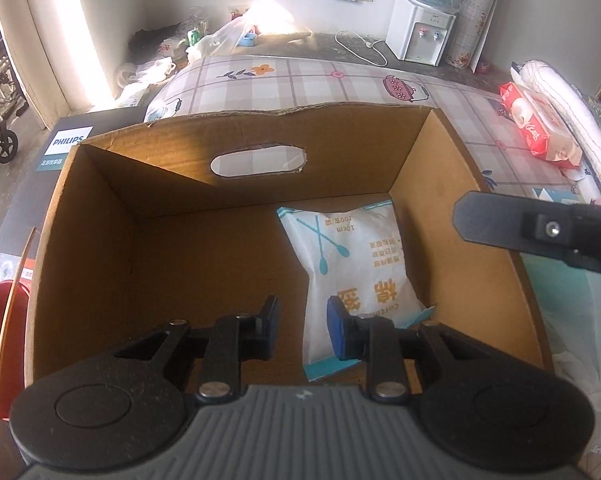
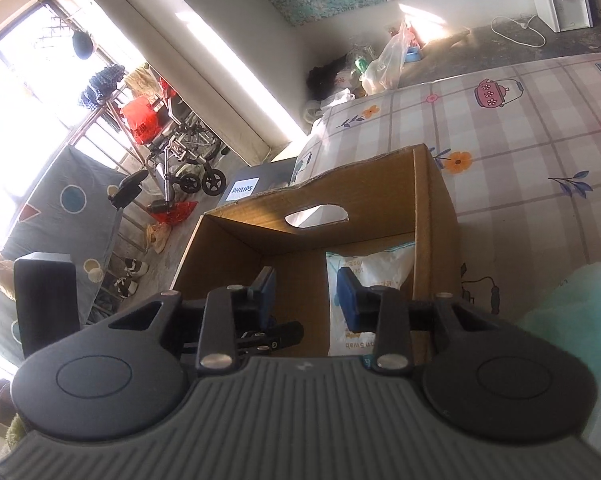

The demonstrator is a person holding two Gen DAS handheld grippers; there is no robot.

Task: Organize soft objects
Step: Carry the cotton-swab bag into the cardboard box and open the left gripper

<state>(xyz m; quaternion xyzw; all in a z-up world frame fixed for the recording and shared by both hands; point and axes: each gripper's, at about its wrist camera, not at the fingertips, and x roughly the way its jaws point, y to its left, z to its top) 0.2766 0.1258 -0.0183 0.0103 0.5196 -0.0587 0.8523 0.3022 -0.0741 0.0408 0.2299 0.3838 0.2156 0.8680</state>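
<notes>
Left wrist view: left tongs (image 1: pixel 302 328) point down into an open cardboard box (image 1: pixel 100 208). Jaws stand at a narrow gap, nothing between the pads. The blue right pad overlaps the lower part of a white cotton-swab pack (image 1: pixel 356 276) in frame; contact cannot be told. The pack lies flat on the box floor, in the right half, against the right wall. Rest of the box floor is bare cardboard. Far wall has an oval handle cutout (image 1: pixel 256 160). The box sits on a bed with a checked sheet (image 1: pixel 300 80). One finger of the right tongs (image 1: pixel 496 226) reaches in from the right edge, above the box's right wall. A red tissue pack (image 1: pixel 540 128) lies on the sheet at far right, well apart from the box. A dark Philips carton (image 1: pixel 66 144) sits just beside the box's left far corner. A water dispenser (image 1: pixel 420 28) stands on the floor by the far wall.

Right wrist view: right tongs (image 2: pixel 306 296) look across the same box (image 2: pixel 432 208) from its near side. Jaws part-open, a narrow gap, nothing gripped. The swab pack (image 2: pixel 380 268) shows inside, against the right wall, behind the right pad. Part of the left tongs (image 2: pixel 268 336) shows low, under the left finger. A pale teal soft item (image 2: pixel 572 320) lies on the bed at right, outside the box. A wheelchair (image 2: pixel 188 160) stands by the window.
</notes>
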